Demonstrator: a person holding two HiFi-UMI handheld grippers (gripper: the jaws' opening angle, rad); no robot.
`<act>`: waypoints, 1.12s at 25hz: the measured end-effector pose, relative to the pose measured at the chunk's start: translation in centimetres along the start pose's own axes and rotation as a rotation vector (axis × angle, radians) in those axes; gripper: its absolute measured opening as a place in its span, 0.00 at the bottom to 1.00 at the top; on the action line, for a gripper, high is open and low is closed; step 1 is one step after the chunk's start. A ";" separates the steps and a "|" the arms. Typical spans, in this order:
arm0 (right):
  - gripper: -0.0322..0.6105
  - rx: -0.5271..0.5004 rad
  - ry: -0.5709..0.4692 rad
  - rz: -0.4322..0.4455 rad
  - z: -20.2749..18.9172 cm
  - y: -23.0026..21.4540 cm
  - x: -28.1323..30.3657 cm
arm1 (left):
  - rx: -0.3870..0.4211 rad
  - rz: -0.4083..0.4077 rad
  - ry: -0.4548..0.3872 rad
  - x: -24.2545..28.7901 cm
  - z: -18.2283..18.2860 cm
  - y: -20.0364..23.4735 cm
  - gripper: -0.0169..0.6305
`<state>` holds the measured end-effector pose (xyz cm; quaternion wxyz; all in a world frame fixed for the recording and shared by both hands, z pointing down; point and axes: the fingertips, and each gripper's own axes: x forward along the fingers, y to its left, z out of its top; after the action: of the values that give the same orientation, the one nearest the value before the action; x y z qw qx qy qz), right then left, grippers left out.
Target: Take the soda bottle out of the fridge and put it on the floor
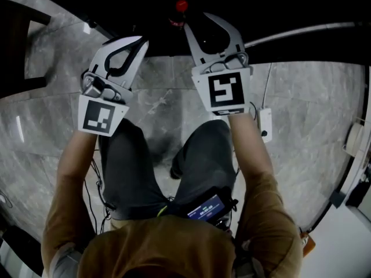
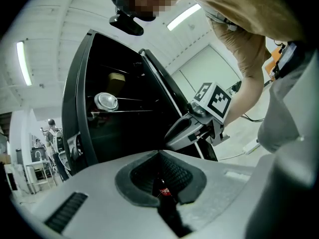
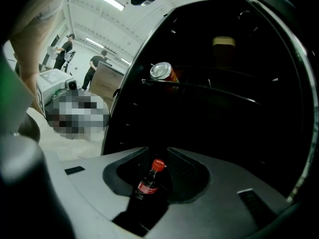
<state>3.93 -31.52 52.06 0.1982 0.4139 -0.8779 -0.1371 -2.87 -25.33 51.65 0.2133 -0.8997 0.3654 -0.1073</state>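
Crouched over the grey veined stone floor (image 1: 168, 106), I aim both grippers at the open black fridge (image 3: 149, 118). The left gripper (image 1: 139, 40) has its curved fingers pressed together, empty. The right gripper (image 3: 157, 152) has its ribbed pads spread, framing but not pinching the soda bottle (image 3: 147, 185). Dark, slender and red-capped, the bottle appears to stand low inside the fridge. Gripping, lifting out and setting down all remain.

Left claw (image 2: 159, 152) tips together, soda bottle (image 2: 163, 190) visible through the gap — beyond, dark open fridge (image 2: 130, 133), can (image 2: 105, 101) on shelf (image 2: 137, 111)
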 end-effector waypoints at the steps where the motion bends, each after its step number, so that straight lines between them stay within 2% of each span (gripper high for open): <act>1: 0.22 -0.001 -0.003 0.003 -0.5 0.2 0.3 | -0.010 0.006 -0.002 0.1 -0.7 -0.1 0.02; 7: 0.26 0.024 -0.014 -0.011 -3.3 1.2 1.8 | -0.001 0.015 -0.006 0.7 -3.9 -1.4 0.02; 10: 0.28 0.017 -0.024 -0.026 -4.4 2.0 2.2 | 0.013 0.017 -0.023 0.8 -4.5 -2.1 0.02; 15: 0.29 0.013 -0.023 -0.027 -6.1 3.1 2.6 | -0.010 0.035 -0.022 0.4 -5.6 -2.8 0.02; 19: 0.30 0.010 -0.025 -0.045 -7.3 3.0 3.6 | 0.016 0.018 -0.026 0.6 -6.2 -2.7 0.02; 28: 0.38 0.115 -0.015 -0.071 -9.7 3.3 6.1 | -0.002 0.014 -0.033 0.2 -8.3 -3.0 0.02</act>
<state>2.67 -35.05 63.41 0.1625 0.4543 -0.8706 -0.0963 -3.75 -26.10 60.42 0.2189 -0.8991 0.3680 -0.0907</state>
